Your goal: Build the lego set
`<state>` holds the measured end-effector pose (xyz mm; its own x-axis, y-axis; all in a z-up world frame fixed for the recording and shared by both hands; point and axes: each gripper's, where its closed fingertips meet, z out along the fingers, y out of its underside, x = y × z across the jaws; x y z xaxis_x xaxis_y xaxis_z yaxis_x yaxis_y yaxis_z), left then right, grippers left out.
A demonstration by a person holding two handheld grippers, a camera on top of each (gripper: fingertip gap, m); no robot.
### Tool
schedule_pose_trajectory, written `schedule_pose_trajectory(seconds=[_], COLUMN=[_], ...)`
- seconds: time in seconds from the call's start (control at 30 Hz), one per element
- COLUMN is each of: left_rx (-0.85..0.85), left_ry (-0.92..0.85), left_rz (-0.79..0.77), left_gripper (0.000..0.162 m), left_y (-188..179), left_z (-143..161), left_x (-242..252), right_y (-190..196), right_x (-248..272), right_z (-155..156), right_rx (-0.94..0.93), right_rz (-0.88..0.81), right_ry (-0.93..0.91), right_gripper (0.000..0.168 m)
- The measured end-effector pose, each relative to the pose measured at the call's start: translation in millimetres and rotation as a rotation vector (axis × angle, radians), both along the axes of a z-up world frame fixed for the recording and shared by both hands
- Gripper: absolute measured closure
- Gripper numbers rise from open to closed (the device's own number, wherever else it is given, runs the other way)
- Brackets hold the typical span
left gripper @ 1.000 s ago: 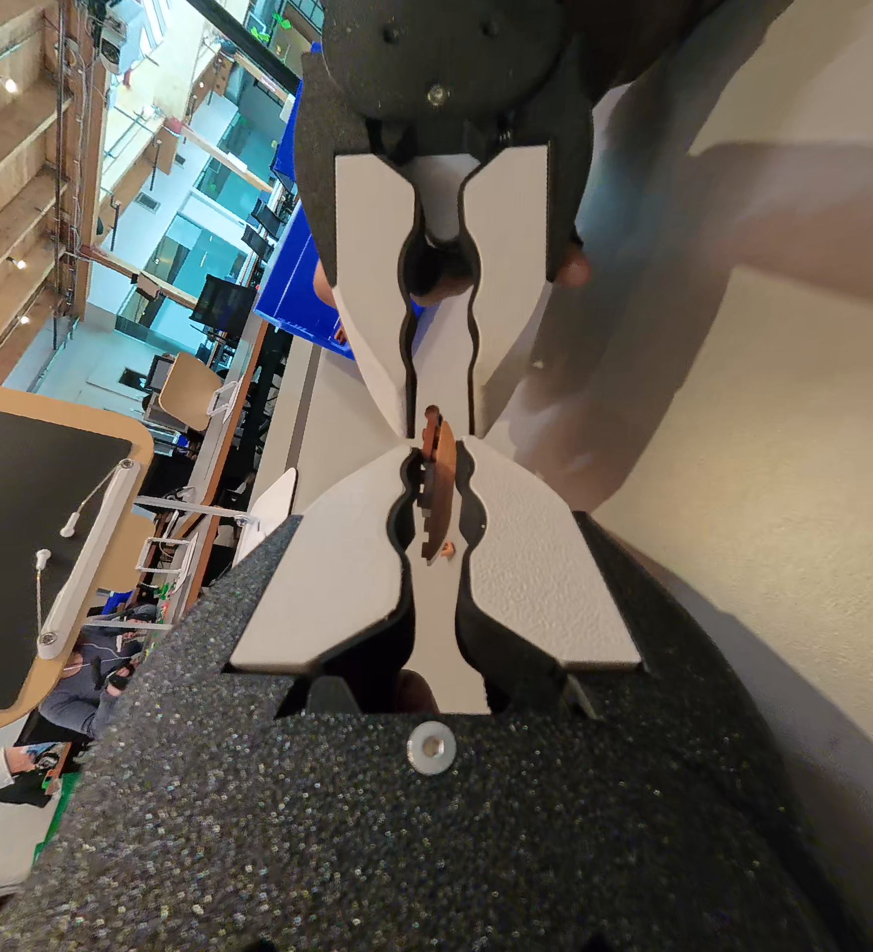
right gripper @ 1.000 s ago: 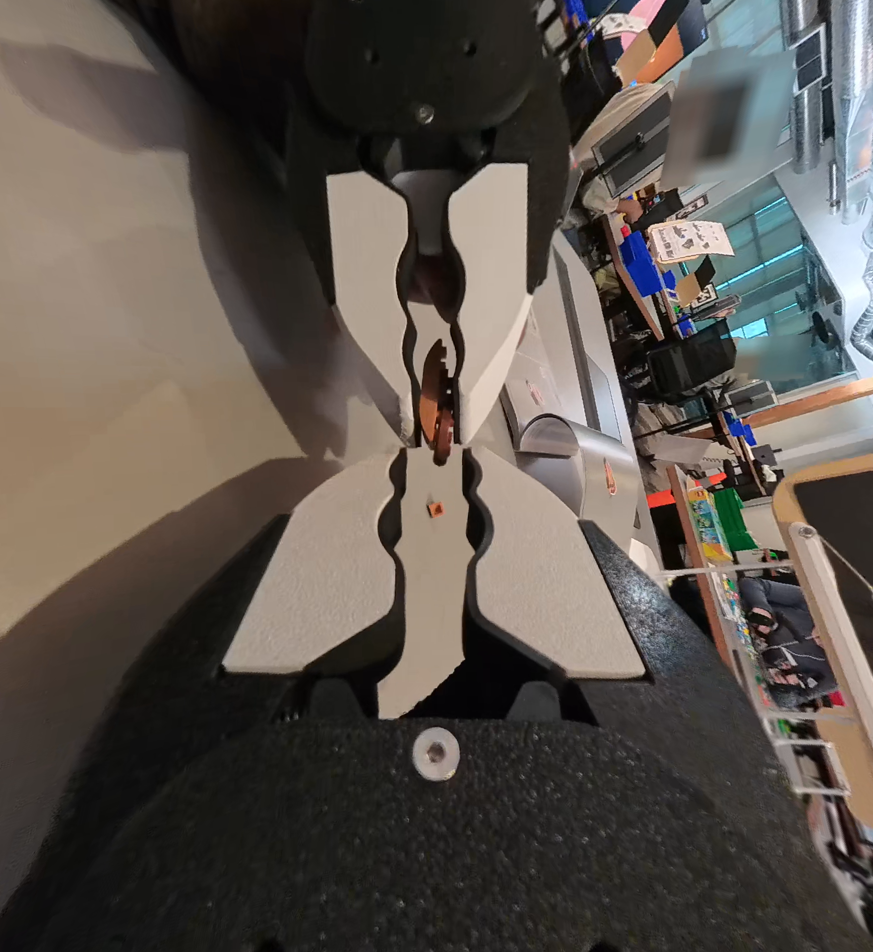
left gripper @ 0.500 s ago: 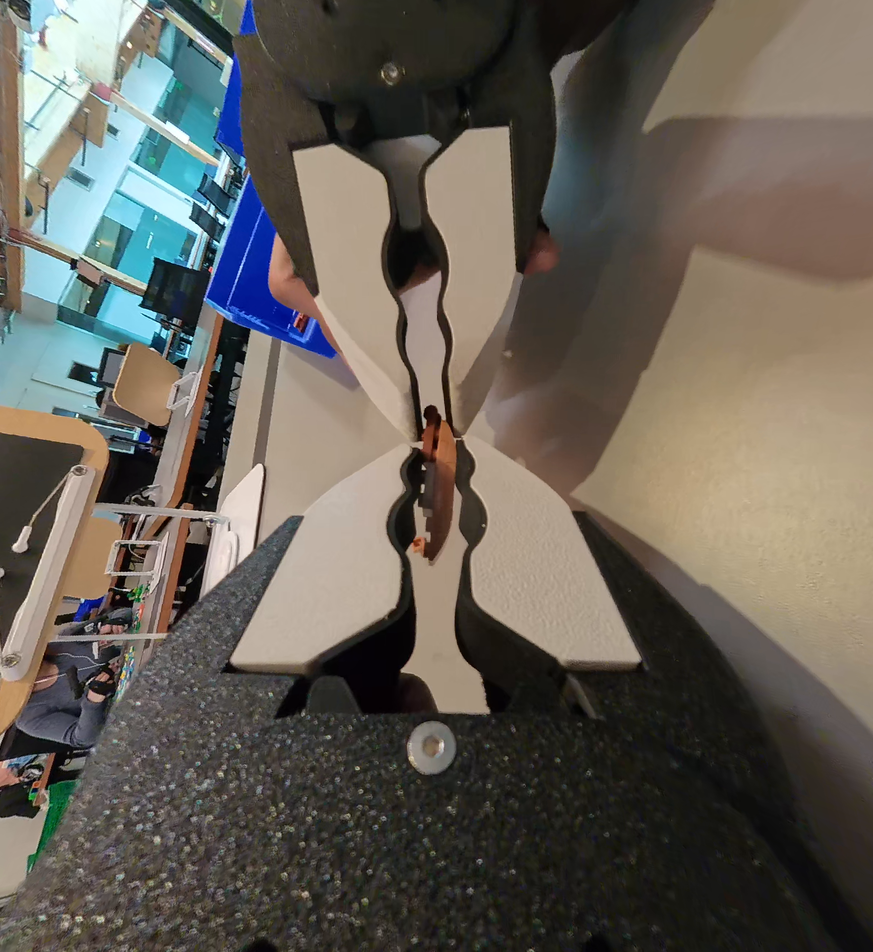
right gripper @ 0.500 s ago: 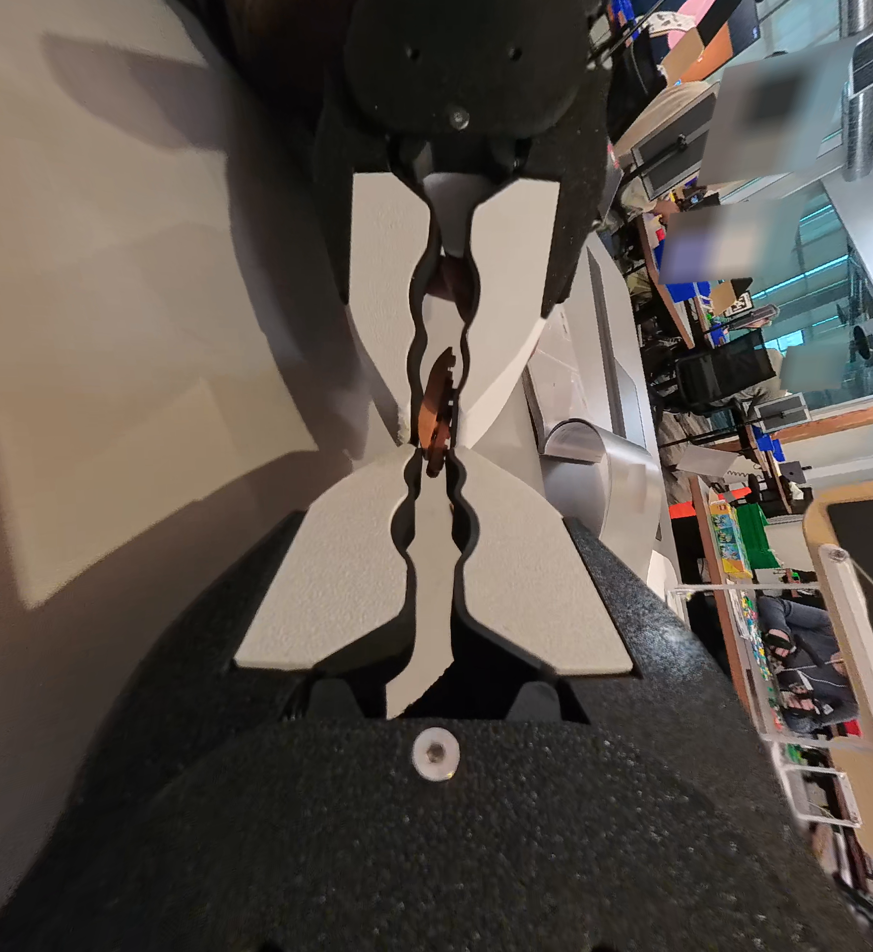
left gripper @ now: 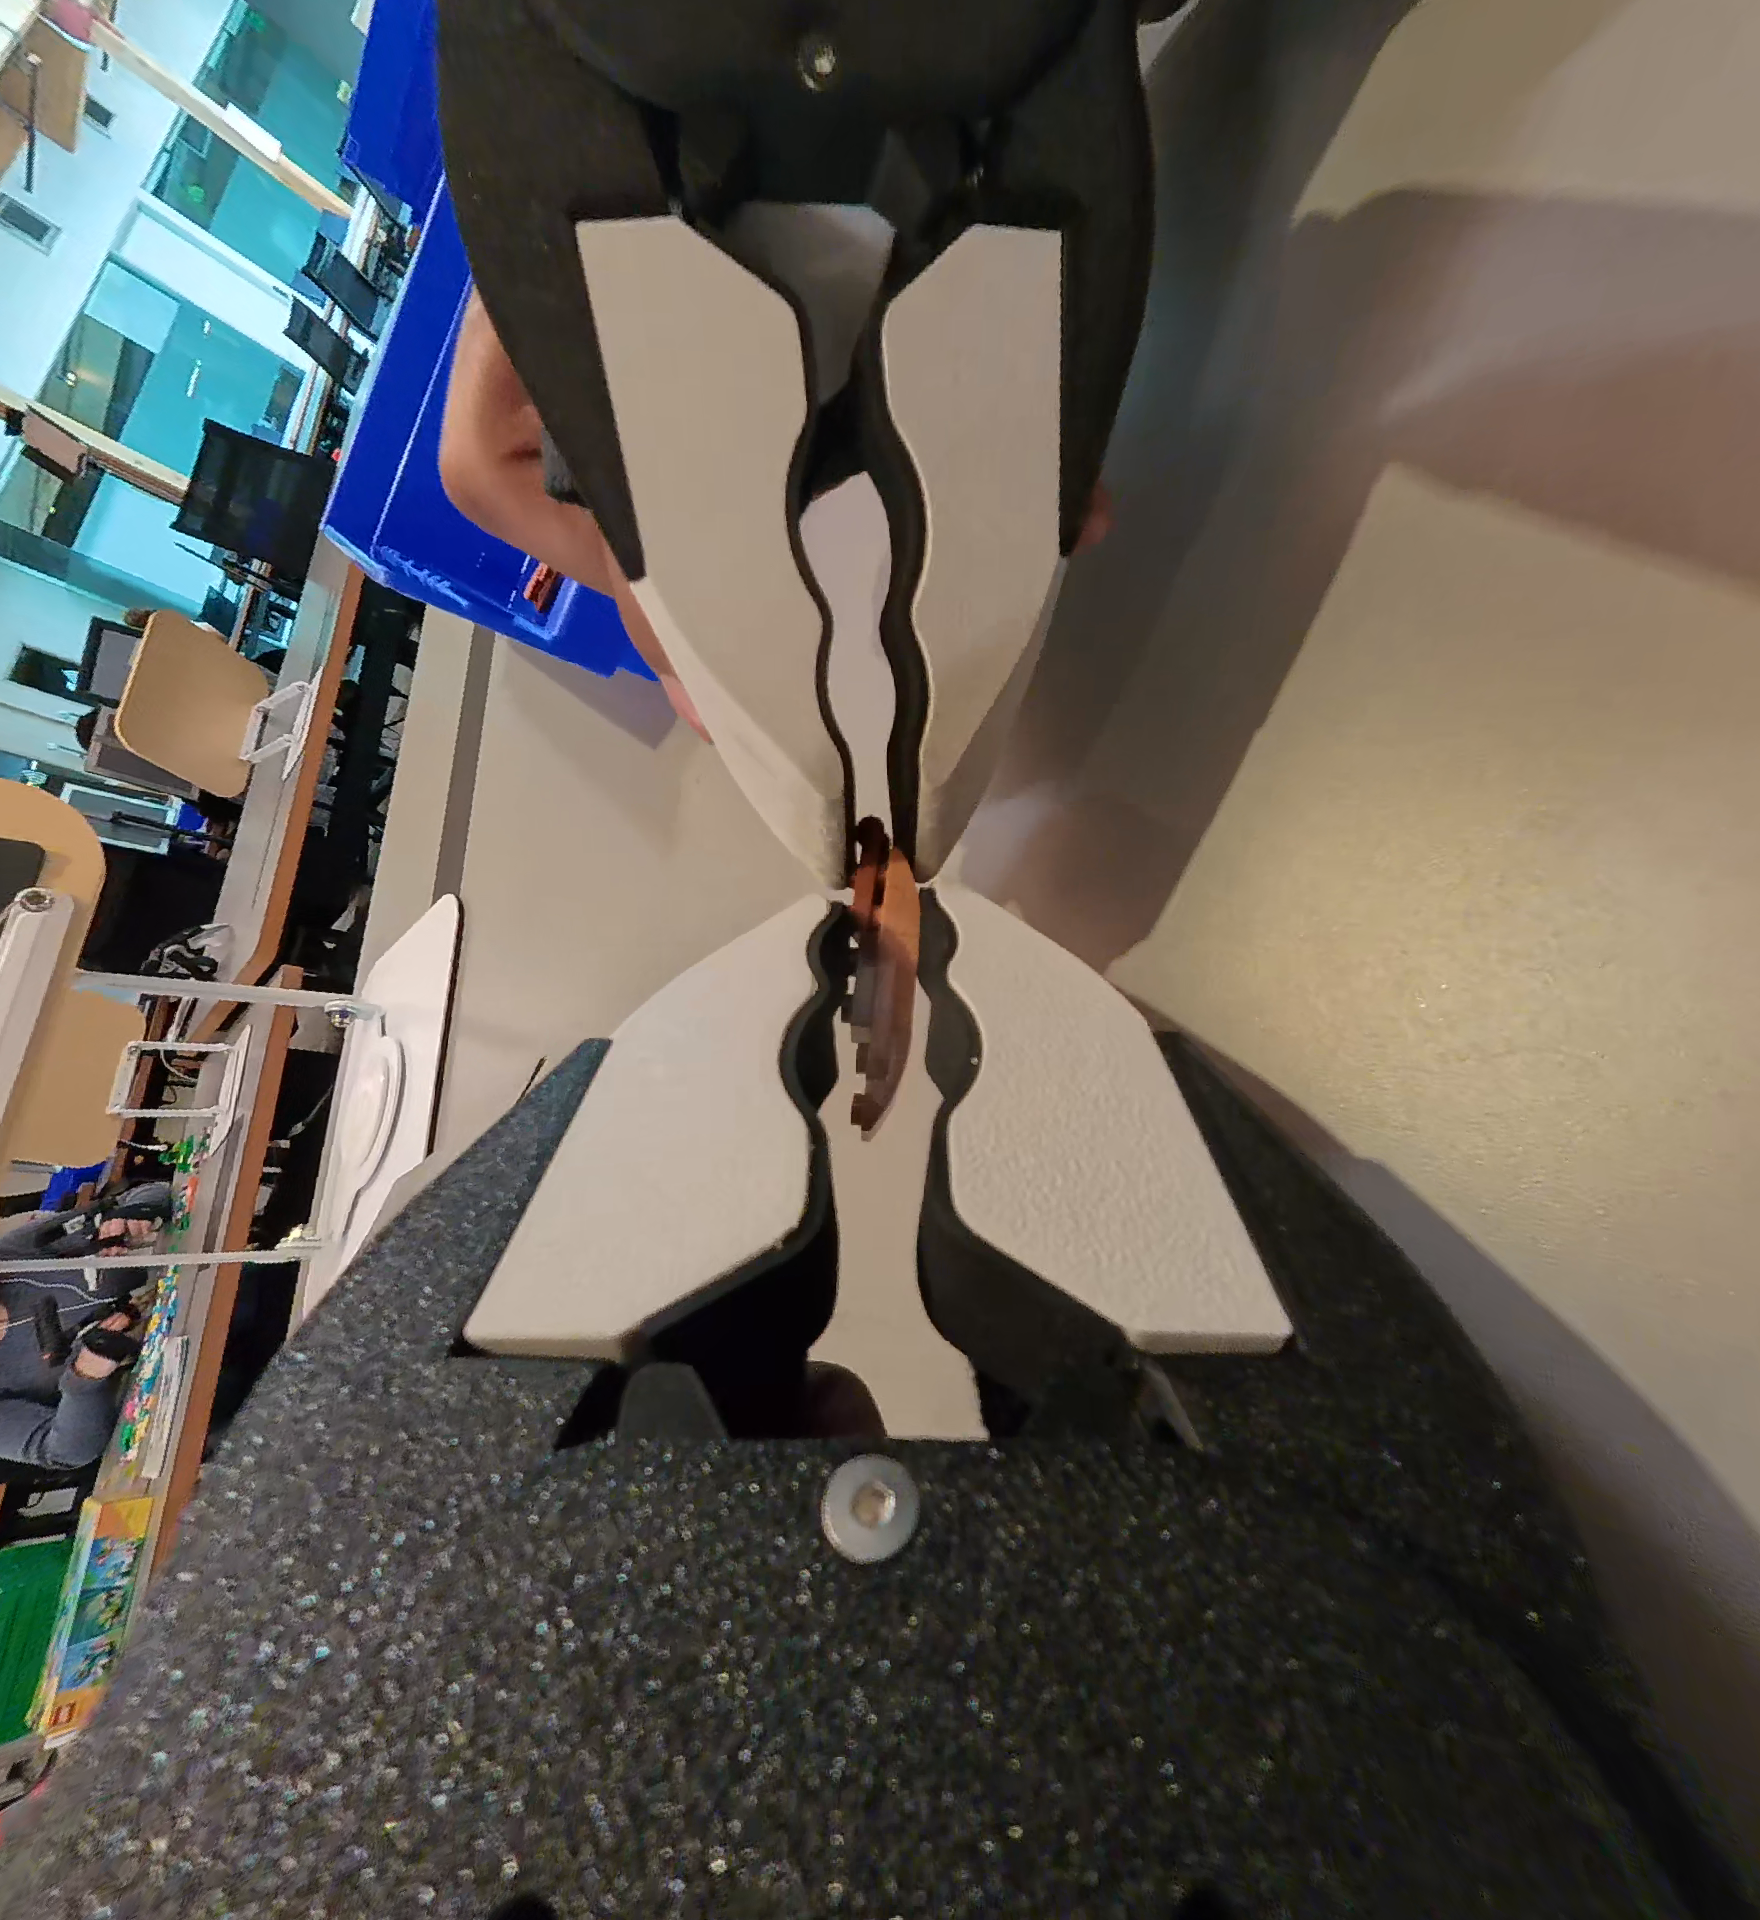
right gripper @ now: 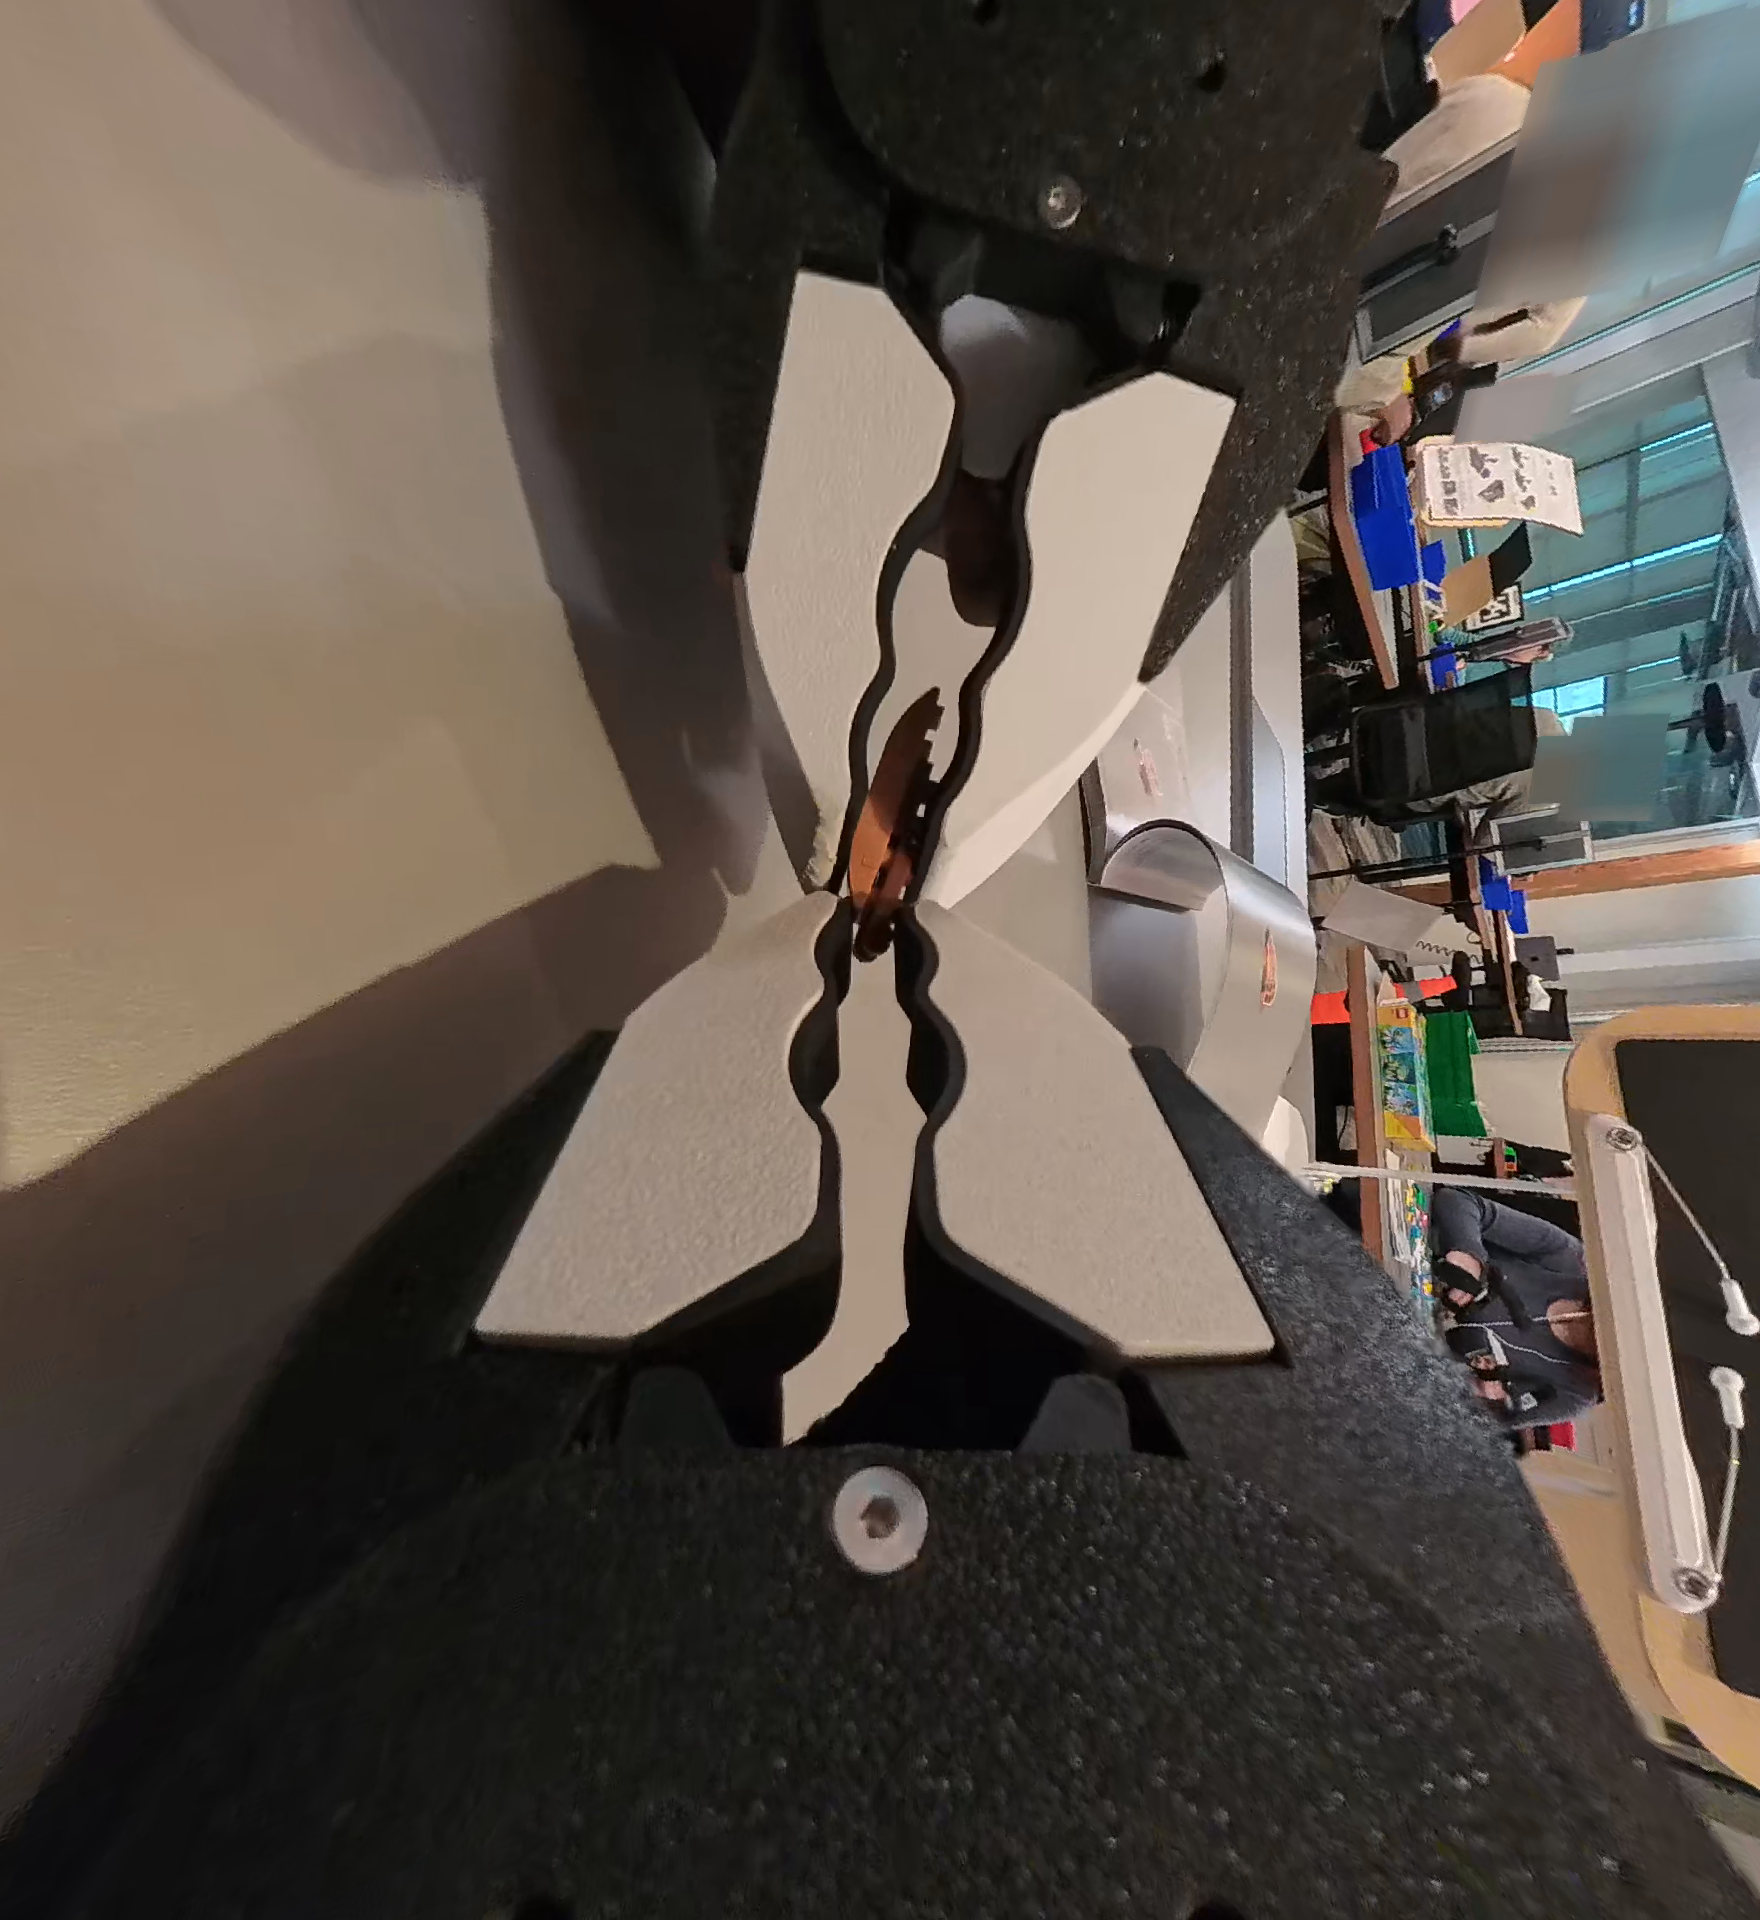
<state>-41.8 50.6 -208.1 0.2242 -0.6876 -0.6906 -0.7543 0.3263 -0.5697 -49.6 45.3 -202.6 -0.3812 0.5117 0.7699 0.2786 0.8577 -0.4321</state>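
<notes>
Brown lego piece [left gripper: 881, 977] over a beige table [left gripper: 1478, 935] in an open workshop; left gripper [left gripper: 881, 914] and right gripper [right gripper: 871, 925], tip to tip, both clamp it.

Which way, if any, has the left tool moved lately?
Yes: the left tool has swung its body rightward, toward the silver cover, tips staying put.

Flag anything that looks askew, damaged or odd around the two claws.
Nothing looks damaged or spilled. The left claw and right claw meet tip to tip, both shut on the same thin brown lego piece, held edge-on above the pale table.
</notes>
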Motion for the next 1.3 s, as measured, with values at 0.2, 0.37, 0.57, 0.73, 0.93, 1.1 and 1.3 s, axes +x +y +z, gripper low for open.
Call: schedule_pose_trajectory(seconds=[0.2,0.37,0.57,0.73,0.93,1.1,1.3], left_rx=[0.026,0.045,0.074,0.069,0.030,0.007,-0.009], left_ry=[-0.066,-0.041,-0.019,0.006,0.006,-0.004,-0.025], left_rz=[-0.011,-0.007,-0.021,-0.022,-0.009,0.008,0.027], left_gripper=[0.148,0.149,0.149,0.149,0.149,0.148,0.141], left_y=[0,1,0,-1,1,3,6], left_z=[12,10,10,5,0,-3,-3], left_x=[-1,-1,0,1,0,-1,-3], right_y=[-1,-3,-5,-4,-2,0,1], right_x=[-2,0,0,0,0,0,1], right_z=[12,7,7,5,1,-1,-2], right_rx=[-0.154,-0.210,-0.269,-0.272,-0.229,-0.207,-0.207], right_rz=[0.000,0.012,0.015,0.006,0.001,-0.002,0.000], right_ry=[0.061,0.035,0.027,0.021,0.007,0.007,0.007], right_gripper=[0.160,0.152,0.153,0.159,0.159,0.159,0.159])
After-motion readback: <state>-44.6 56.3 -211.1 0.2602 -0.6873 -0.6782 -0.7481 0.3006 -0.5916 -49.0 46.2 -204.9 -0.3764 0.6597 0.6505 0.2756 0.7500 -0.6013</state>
